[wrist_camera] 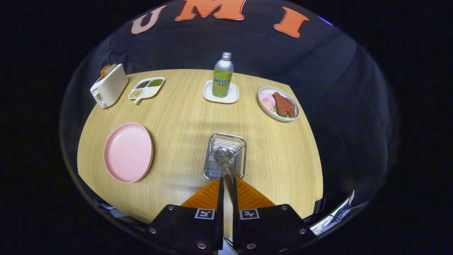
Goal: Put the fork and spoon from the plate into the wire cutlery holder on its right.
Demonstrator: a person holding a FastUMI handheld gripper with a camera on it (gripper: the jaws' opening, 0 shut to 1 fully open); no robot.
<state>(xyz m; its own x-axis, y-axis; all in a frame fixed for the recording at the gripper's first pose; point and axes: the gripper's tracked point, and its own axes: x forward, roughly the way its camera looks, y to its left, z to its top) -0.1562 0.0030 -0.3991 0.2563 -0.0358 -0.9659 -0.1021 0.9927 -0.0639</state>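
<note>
Claw [226,184] clenched on a utensil handle, the spoon [222,156] bowl hanging over the wire cutlery holder [225,156], right of the bare pink plate [128,152]. Thin, stiff, slippery metal: judged best gripped mid-handle. Fork not distinguishable.

The wire cutlery holder [225,156] stands on the table [177,117] just ahead of the fingers, the plate [128,152] well to its left. Beyond lie four things — a toaster [108,86], a divided dish [146,89] beside it, a bottle [223,75] on a coaster [221,95], and a food plate [279,103] farthest right.
</note>
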